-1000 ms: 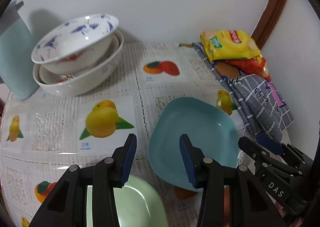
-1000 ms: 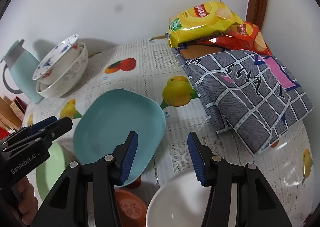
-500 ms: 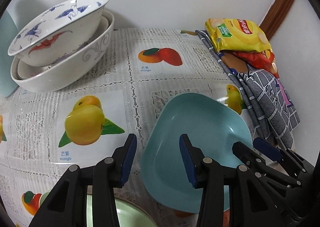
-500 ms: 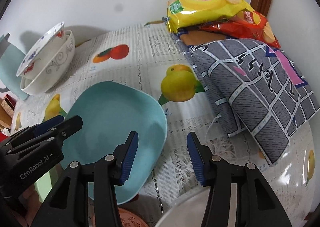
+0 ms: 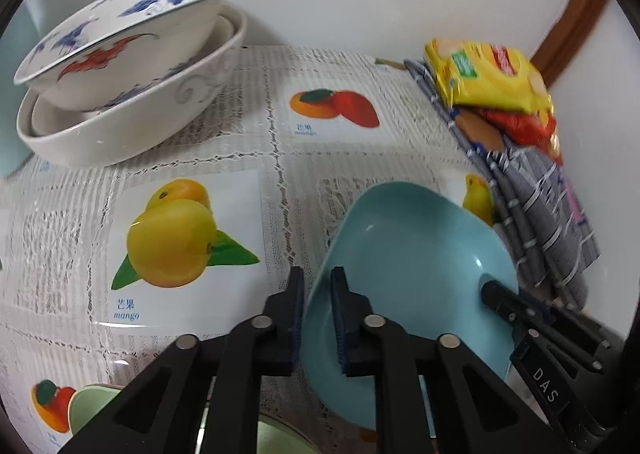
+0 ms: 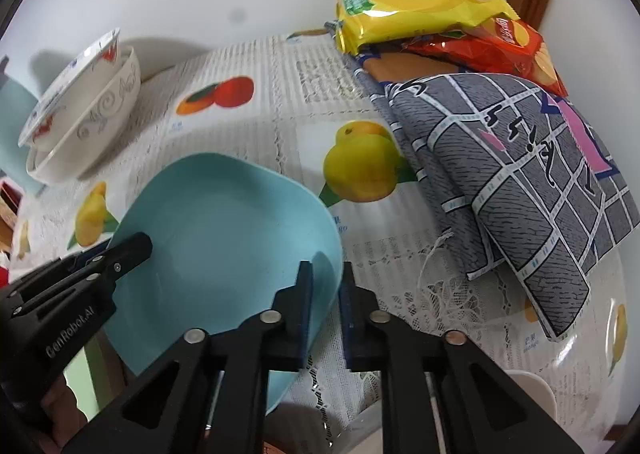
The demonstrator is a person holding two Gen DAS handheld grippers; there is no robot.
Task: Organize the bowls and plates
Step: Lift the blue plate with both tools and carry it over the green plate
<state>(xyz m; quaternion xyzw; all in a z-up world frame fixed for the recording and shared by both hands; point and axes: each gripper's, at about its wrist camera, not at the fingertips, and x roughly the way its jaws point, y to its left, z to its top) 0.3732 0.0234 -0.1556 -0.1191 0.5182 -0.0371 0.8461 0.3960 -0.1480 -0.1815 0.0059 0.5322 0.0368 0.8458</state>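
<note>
A light blue plate (image 5: 416, 262) is held by both grippers at once. My left gripper (image 5: 318, 302) is shut on its left rim. My right gripper (image 6: 326, 294) is shut on its right rim; the plate (image 6: 224, 238) fills the lower left of the right wrist view. The plate looks tilted and raised off the tablecloth. A stack of white bowls (image 5: 124, 69), the top one with blue and red painting, stands at the back left; it also shows in the right wrist view (image 6: 80, 117). A green plate (image 5: 92, 410) lies below the left gripper.
Yellow and red crisp bags (image 6: 424, 1) and a grey checked cloth (image 6: 520, 157) lie at the back right by the wall. A white bowl rim (image 6: 532, 402) sits at the lower right. A pale blue jug (image 5: 10, 101) stands at the far left.
Both grippers moved forward and closed on opposite rims of the blue plate, which has tipped up from the table.
</note>
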